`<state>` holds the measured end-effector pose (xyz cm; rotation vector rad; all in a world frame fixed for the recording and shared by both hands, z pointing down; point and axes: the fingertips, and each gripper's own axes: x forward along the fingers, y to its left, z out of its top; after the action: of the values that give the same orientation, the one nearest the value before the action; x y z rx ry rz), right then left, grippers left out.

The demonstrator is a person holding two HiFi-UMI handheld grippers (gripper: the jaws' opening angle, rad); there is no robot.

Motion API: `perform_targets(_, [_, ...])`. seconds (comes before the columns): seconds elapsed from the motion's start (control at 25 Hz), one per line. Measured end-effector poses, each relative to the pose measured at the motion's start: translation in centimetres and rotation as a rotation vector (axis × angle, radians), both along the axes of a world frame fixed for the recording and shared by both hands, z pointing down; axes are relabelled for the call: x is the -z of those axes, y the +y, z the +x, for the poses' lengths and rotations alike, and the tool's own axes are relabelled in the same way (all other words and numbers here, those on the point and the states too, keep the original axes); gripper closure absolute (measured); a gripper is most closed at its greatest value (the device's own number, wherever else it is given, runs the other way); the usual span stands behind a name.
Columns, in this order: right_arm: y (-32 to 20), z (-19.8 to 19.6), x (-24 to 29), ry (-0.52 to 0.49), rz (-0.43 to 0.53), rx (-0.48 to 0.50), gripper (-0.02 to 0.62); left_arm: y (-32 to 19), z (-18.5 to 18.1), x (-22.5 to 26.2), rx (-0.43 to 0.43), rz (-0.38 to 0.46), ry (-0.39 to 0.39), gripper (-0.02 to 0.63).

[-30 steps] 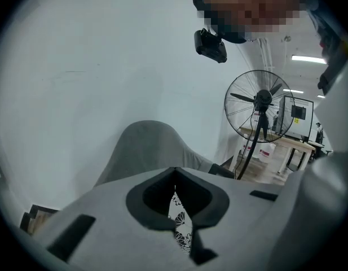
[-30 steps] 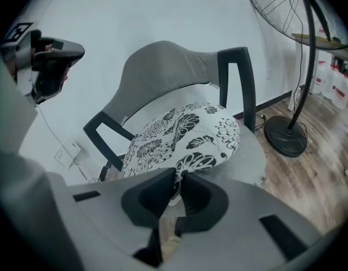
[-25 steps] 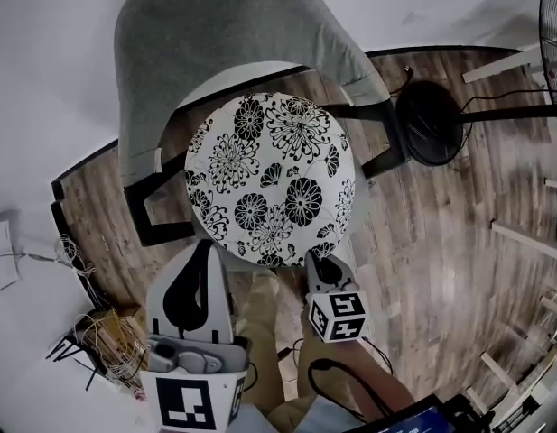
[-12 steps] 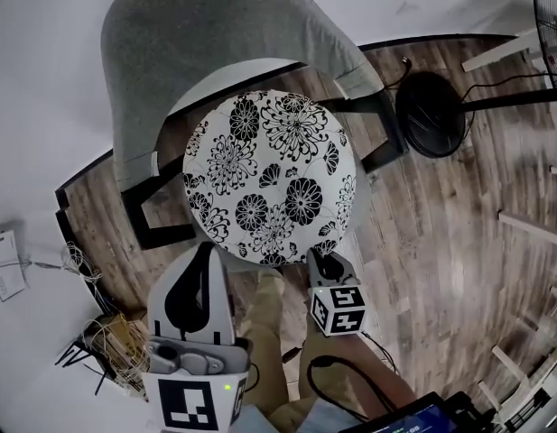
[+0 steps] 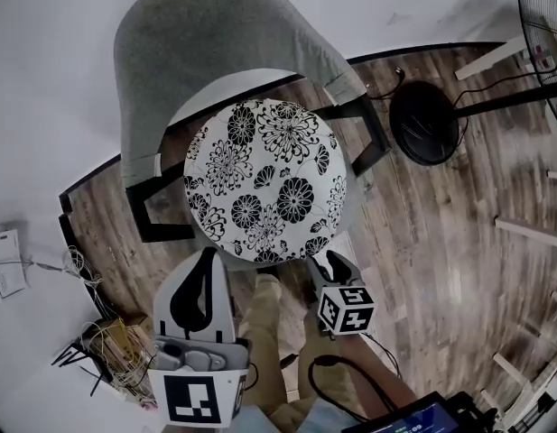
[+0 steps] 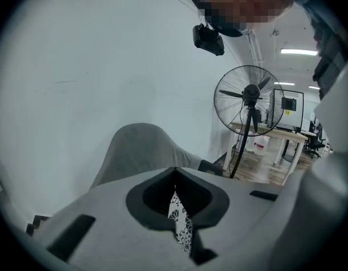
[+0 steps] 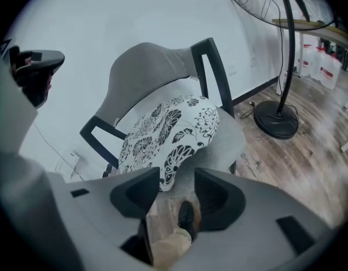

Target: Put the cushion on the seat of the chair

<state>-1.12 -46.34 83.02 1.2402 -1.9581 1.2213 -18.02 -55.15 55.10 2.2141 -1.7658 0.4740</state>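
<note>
The round black-and-white flowered cushion (image 5: 264, 180) lies flat on the seat (image 5: 354, 207) of the grey chair (image 5: 215, 48). In the right gripper view the cushion (image 7: 168, 134) covers most of the seat (image 7: 233, 134). My right gripper (image 5: 325, 262) hangs at the cushion's near right edge. Its jaws are opening in that view (image 7: 176, 179), with the cushion's rim just ahead of the tips and untouched by the pads. My left gripper (image 5: 206, 253) hovers at the near left edge, fingertips together (image 6: 174, 174). Only a sliver of cushion pattern shows through the slit.
A standing fan's round black base (image 5: 424, 123) sits on the wood floor right of the chair. A tangle of cables (image 5: 106, 341) lies by the wall at lower left. The person's legs (image 5: 269, 332) and a shoe (image 7: 188, 219) are below the grippers. White furniture legs stand at far right.
The right gripper's jaws, closed at the cushion's rim before, now stand apart and have drawn slightly back. The left gripper has also eased back from the cushion. The cushion stays on the seat.
</note>
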Motion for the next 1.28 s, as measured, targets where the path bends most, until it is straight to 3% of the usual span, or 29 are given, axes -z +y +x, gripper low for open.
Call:
perform_targets(0.24, [-0.3,2.0,5.8,0.005,0.099,0.016,0.403,2.2,2.0,3.9,0.009,0.059,0.008,0.597])
perform_targets(0.48, [-3.5,2.7,16.4,0.021,0.325,0.082,0.42,4.4,4.3,10.7,0.026,0.173,0.01,0.597])
perform_targets(0.96, [-5.8,3.2,45.6,-0.015,0.834,0.139,0.523,7.5,7.7,26.9,0.085,0.356,0.02,0.597])
perform_targets(1.28, [-4.1,3.4,55.5,0.021,1.029,0.193,0.586,8.5,10.2,33.3,0.071,0.48,0.017,0.597])
